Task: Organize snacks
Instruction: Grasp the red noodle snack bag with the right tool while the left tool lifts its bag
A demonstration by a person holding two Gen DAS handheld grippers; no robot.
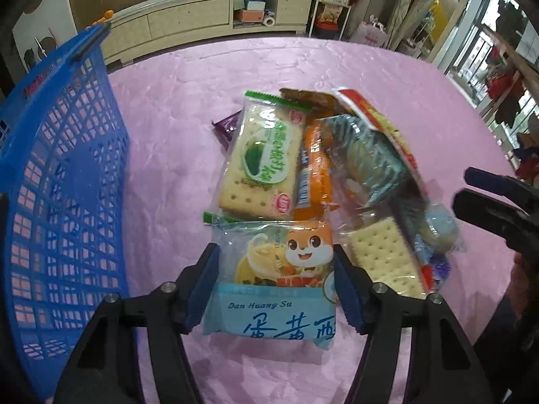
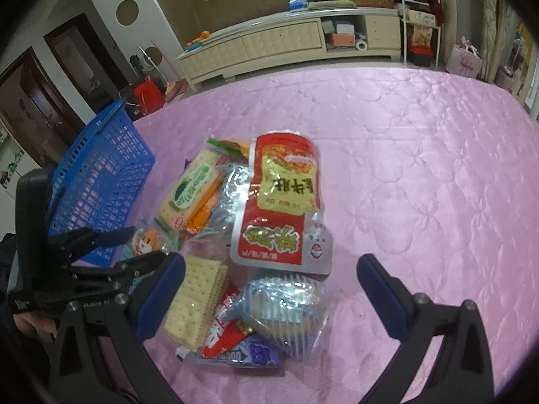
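Note:
A pile of snack packets lies on the pink tablecloth (image 1: 168,101). My left gripper (image 1: 274,289) has its blue pads pressed on both sides of a light-blue egg-yolk pastry packet (image 1: 276,303) with a cartoon squirrel. Beyond it lie a green cracker packet (image 1: 259,161), an orange bar (image 1: 316,168) and a red pouch (image 2: 279,202). My right gripper (image 2: 269,303) stands open over a plain cracker pack (image 2: 195,299) and a blue-striped cake packet (image 2: 286,309), touching neither. The left gripper's fingers (image 2: 148,259) also show at the left of the right wrist view.
A blue mesh basket (image 1: 67,168) stands at the left of the pile, also seen as the basket (image 2: 107,168) behind the left gripper. A purple gum packet (image 2: 249,357) lies at the pile's near edge. A low cream cabinet (image 2: 286,43) runs along the far wall.

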